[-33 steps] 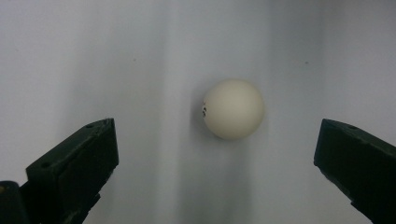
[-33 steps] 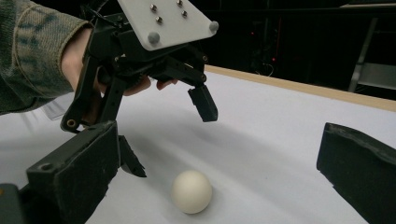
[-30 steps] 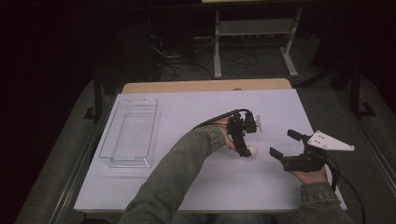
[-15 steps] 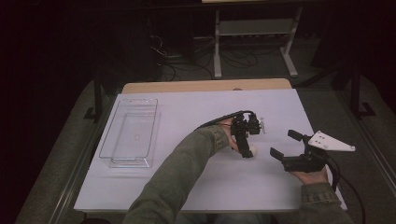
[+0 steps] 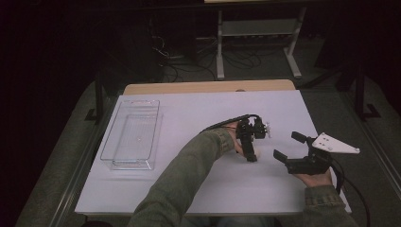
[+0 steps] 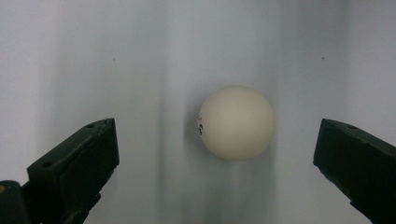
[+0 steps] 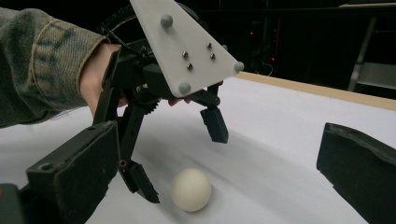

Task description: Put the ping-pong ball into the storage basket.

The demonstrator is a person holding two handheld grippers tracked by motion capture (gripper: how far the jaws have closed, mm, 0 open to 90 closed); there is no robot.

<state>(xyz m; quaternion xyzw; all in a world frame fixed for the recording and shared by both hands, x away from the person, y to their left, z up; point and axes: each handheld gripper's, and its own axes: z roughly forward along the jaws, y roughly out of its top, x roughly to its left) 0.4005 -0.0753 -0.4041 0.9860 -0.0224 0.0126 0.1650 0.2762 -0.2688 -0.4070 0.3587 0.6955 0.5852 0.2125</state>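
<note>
L gripper (image 5: 249,150) rose off ball (image 6: 236,122) (jaws now apart), shifted slightly back.

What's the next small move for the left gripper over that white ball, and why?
Probably lower the left gripper a little, then close. Its fingers stand wide open on either side of the white ball, which rests on the white table untouched. In the right gripper view one finger is down near the ball while the other is higher, so levelling before closing seems wise.

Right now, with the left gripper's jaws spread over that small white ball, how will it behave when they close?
The ball is smooth and round on a flat white table, so an off-centre pinch would likely send it rolling. It looks like a hollow ping-pong ball, probably very light. The left gripper straddles it without touching.
</note>
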